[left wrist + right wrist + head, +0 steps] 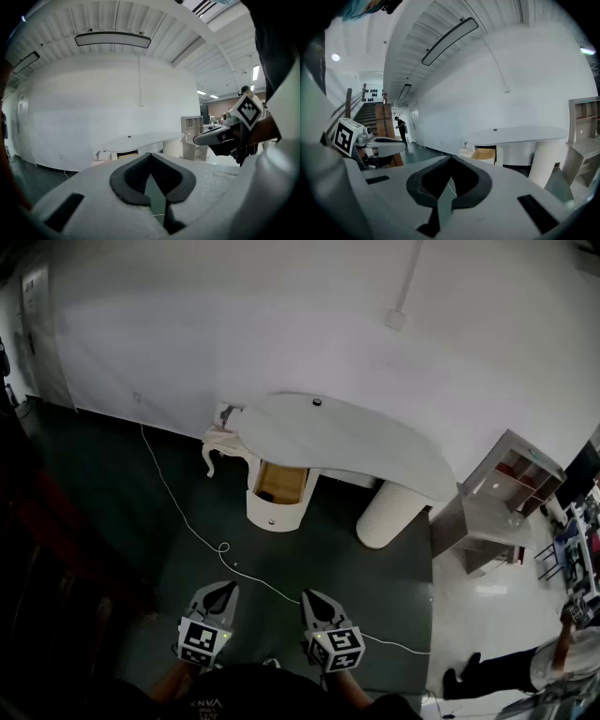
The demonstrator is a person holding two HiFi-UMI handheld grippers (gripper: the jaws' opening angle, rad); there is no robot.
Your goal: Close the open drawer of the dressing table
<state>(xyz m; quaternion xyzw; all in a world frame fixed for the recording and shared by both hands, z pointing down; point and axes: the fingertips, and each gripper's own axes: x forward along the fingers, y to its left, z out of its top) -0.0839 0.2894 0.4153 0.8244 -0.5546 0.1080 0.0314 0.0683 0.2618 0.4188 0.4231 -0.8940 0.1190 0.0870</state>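
Below the left end of the dressing table's top, the open drawer (279, 486) stands pulled out toward the camera. It has a curved white front panel and a bare light-wood inside. It appears empty, though its depth is not fully visible.

Handling, as judged: a rigid, fairly light wooden box on runners or plain slides. It should travel with a steady, square push. An off-centre push could skew it and make it bind. The painted front looks smooth, so a flat press at the middle of the front panel is the suitable contact, not a pinch. A small dark spot low on the front may be a knob; this cannot be confirmed.

The white kidney-shaped dressing table (347, 437) stands against the white wall, with a white ribbed cylindrical pedestal (386, 515) under its right end. A thin white cable (184, 518) trails across the dark floor in front of it.

The left gripper (221, 589) and the right gripper (311, 596) are both well short of the drawer. Each has its jaws together on nothing.

Writing: none is legible on the furniture. The gripper cubes carry only black-and-white square markers.
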